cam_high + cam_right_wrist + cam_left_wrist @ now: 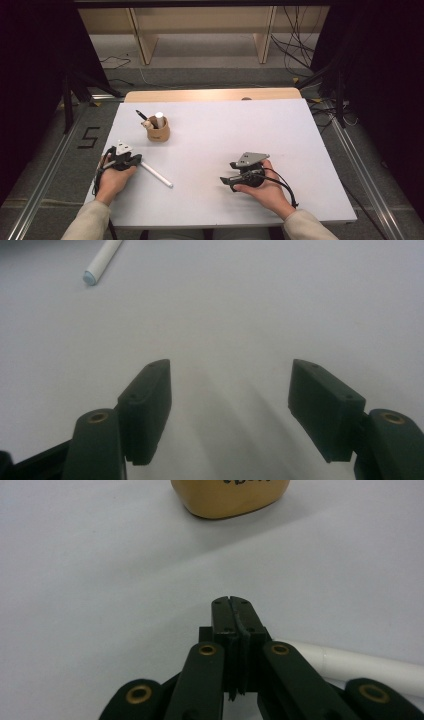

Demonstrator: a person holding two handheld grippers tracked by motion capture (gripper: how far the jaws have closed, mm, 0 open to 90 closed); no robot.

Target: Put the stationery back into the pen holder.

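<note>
While your left gripper (131, 159) rests low on the white table (260, 130) with jaws pressed together on nothing, the white pen (156, 174) lies just beside it to its right, long axis slanting toward you and your right gripper (226, 181). That one sits farther off, jaws spread and empty, aimed at the pen's tip; the tan cup (158, 131) stands beyond.

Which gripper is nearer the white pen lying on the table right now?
Left. The left gripper, jaws shut and empty, sits right beside the white pen at its upper end. The right gripper, jaws open, rests well off to the pen's right.
</note>
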